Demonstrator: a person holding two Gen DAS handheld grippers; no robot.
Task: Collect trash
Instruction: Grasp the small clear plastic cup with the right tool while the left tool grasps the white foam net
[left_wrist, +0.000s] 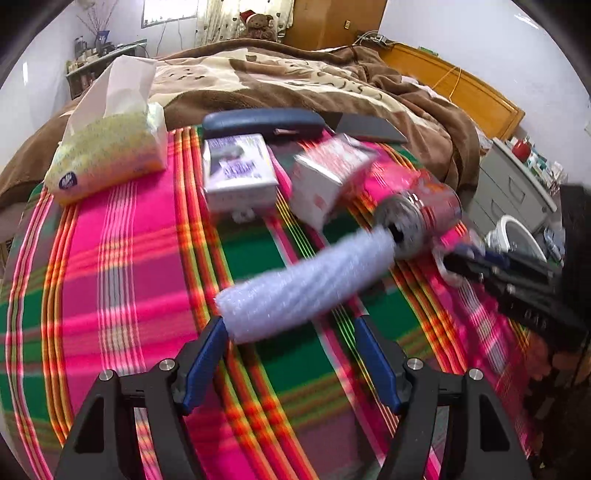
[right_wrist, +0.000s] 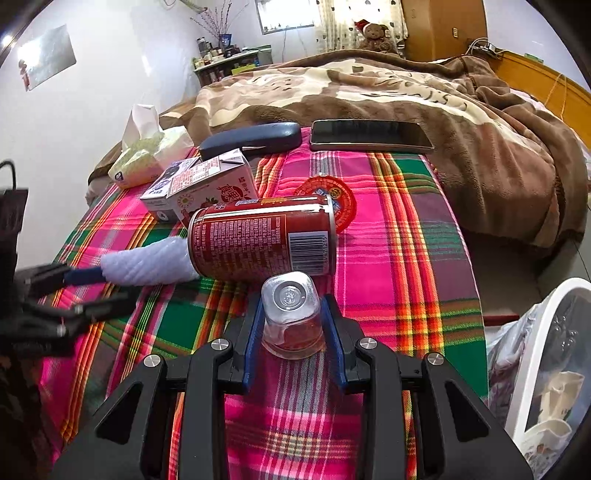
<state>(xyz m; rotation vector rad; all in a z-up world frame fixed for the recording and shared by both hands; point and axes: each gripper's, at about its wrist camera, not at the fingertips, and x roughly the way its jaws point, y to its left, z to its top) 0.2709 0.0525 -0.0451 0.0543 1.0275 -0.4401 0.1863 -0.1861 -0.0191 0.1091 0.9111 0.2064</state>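
**Plaid cloth, can, wrap and cup**

A woven plaid cloth (right_wrist: 406, 258) carries a ribbed red metal can (right_wrist: 262, 242) on its side, touching a quilted bubble-wrap roll (left_wrist: 303, 284). The left gripper (left_wrist: 291, 328) gapes wide, one finger touching the roll. The right gripper (right_wrist: 291, 314) clamps a small clear plastic cup (right_wrist: 291, 314).

Your left wrist view sits low over the plaid cloth (left_wrist: 110, 258), facing the bed (left_wrist: 295, 85). Your right wrist view looks likewise from the right, close. Both share the red can (left_wrist: 424, 214) (right_wrist: 258, 243).
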